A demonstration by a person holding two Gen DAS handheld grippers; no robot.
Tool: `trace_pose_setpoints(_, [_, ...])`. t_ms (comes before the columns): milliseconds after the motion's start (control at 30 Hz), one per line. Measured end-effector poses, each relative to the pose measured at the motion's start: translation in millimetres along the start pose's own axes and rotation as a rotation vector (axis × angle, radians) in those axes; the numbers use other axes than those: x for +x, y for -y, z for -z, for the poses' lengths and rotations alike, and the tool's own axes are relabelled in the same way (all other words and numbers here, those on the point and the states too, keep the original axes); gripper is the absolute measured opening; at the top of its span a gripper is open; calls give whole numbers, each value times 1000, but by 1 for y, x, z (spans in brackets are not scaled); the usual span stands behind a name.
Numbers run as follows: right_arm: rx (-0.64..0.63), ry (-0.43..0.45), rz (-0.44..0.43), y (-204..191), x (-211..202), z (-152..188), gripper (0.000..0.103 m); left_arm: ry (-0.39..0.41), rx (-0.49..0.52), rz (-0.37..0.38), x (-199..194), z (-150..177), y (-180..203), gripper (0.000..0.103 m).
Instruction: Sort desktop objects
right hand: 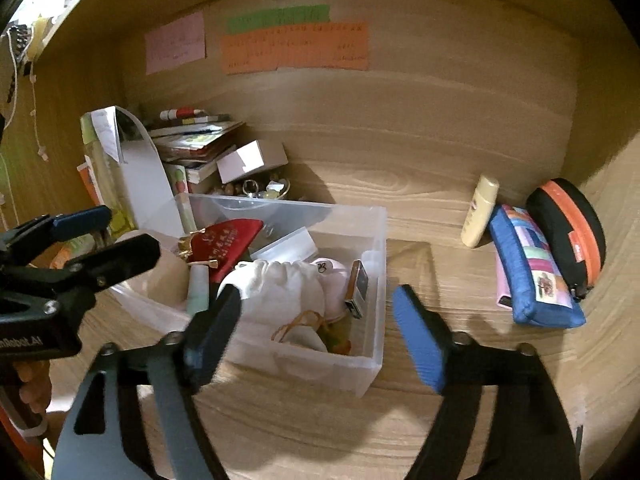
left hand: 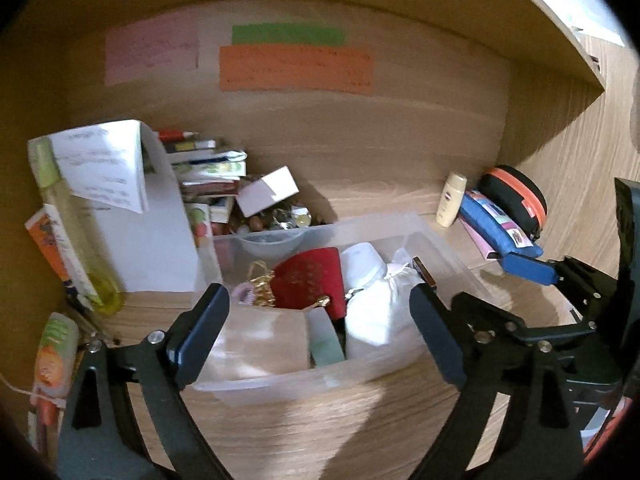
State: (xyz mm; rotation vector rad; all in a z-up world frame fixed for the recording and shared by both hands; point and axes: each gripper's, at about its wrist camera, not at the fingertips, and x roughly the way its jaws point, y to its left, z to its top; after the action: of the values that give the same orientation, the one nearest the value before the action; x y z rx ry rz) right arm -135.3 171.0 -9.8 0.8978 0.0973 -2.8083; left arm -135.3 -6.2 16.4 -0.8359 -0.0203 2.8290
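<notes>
A clear plastic bin (left hand: 394,364) (right hand: 372,360) stands on the wooden desk, filled with a red pouch (left hand: 310,280) (right hand: 228,242), a white drawstring bag (left hand: 378,308) (right hand: 280,292), a gold chain, a pale green stick and a small metal device (right hand: 357,288). My left gripper (left hand: 316,332) is open and empty, its fingers spread just in front of the bin's near wall. My right gripper (right hand: 316,332) is open and empty over the bin's near right corner. The left gripper also shows at the left of the right wrist view (right hand: 96,236).
A blue pencil case (right hand: 532,268) (left hand: 500,220), a black-and-orange zip case (right hand: 568,228) (left hand: 516,196) and a cream bottle (right hand: 480,210) (left hand: 452,200) lie at the right. A book stack (left hand: 208,176), white box (left hand: 268,190), folded paper and green bottle (left hand: 76,220) crowd the left. Shelf walls enclose the space.
</notes>
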Motion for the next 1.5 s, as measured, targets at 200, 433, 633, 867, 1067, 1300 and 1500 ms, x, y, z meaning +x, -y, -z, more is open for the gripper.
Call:
trace_pose_setpoints(200, [3,20,8,-5,-21,3,93,32,-49,-63,-22,4,-12,99])
trace_pose_setpoints(433, [-9,67,26,-11,-49,10,102,76,-32,-102,-51,17,-12,101])
trace_pose_setpoints(633, [-11,88,25,-19,-71,22,102,92,-9,-112,-68,31,-7,101])
trace_pose_setpoints(867, [0,100,25,-25,-86,34,102,114,6,-136,-84,46,-1,101])
trace_pose_setpoints(1067, [5,113,26,-27,-95,38,102,106,15,-134,-85,54,5,101])
trace_pose_setpoints(1300, [14,124,27,-25,-99,36,102,121,14,-105,-84,55,8,101])
trace_pose_setpoints(1500, [18,111,21,-24,-97,35,102,127,39,-70,-84,57,15,101])
